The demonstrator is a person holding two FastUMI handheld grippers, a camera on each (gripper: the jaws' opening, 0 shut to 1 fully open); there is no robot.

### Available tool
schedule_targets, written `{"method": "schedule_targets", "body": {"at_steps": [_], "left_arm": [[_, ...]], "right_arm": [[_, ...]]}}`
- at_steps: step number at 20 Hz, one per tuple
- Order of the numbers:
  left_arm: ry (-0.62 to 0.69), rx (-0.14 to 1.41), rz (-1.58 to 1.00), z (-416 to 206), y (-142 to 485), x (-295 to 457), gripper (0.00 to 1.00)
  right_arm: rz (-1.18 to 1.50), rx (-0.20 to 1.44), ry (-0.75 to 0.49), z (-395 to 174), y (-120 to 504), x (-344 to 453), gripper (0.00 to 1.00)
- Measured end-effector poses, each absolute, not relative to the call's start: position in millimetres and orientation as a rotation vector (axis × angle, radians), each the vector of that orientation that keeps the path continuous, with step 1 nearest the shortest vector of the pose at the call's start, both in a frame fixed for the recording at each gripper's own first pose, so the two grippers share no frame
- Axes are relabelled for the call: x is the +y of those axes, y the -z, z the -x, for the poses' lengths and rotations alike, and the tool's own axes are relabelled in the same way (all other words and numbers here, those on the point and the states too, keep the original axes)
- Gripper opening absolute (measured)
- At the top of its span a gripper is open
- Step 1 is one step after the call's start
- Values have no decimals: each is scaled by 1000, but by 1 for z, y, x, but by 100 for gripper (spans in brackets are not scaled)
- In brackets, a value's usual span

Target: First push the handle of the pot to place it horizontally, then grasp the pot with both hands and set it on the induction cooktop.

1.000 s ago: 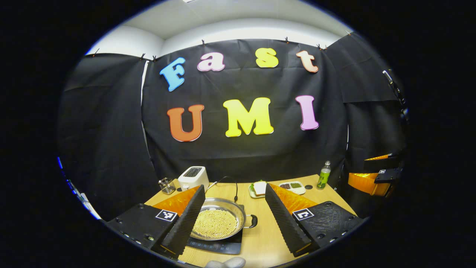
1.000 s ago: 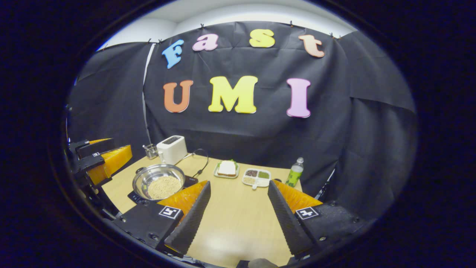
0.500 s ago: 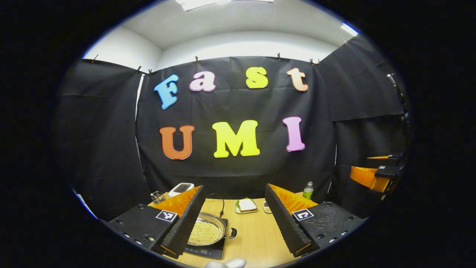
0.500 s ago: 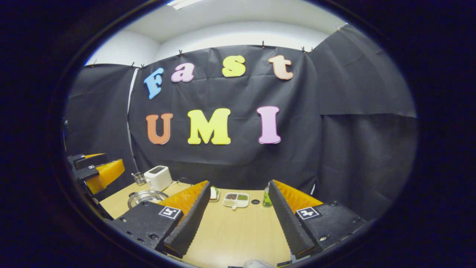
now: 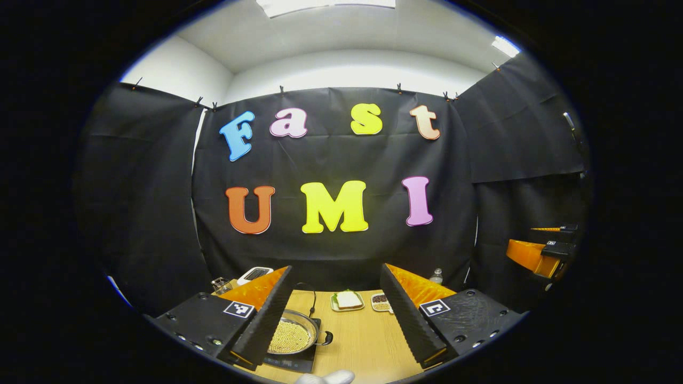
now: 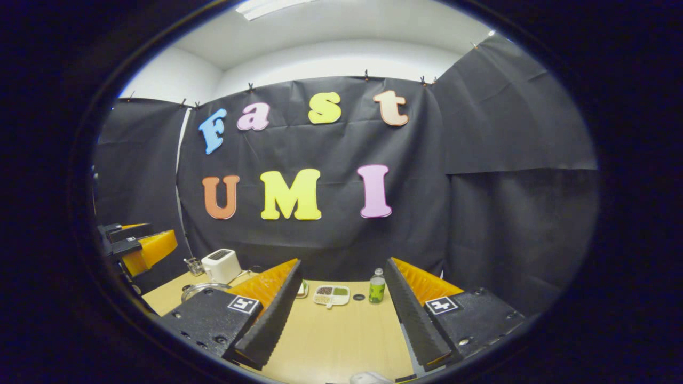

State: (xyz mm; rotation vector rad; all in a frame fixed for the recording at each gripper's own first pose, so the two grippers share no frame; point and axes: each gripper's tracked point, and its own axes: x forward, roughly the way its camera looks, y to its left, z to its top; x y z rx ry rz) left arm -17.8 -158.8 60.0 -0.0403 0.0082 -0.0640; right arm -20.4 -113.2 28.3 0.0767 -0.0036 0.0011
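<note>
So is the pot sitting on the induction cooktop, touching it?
Touching. In the left gripper view the pot rests directly on the induction cooktop, with no gap beneath it; the left gripper is open and clear of both.

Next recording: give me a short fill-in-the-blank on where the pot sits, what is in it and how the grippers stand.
1. The pot sits on the black ____.
2. The pot holds small round yellowish ____.
3. The left gripper and the right gripper both have their fingers ____, holding nothing.
4. On the table, the green bottle stands ____, beside the divided dish.

Missing words: induction cooktop; beans; open; upright
</note>
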Motion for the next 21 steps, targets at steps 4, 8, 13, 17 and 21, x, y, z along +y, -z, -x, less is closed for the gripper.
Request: {"method": "schedule_targets", "body": {"at_steps": [4,8,13,17,21], "left_arm": [[83,15,35,18,-60,-168,96],[74,7,34,19,-65,-169,96],[59,1,37,21,-67,-166,96],[44,-2,38,24,-68,-164,96],[33,-7,38,26,-69,-165,96]], "right_arm": [[-80,-2,4,23,-29,-116,98],[-80,-5,3,24,-34,-120,98],[-78,-5,-12,24,-35,-117,98],[-74,-6,-25,25,-35,-116,97],[-79,-10,-33,23,-36,-117,97]]}}
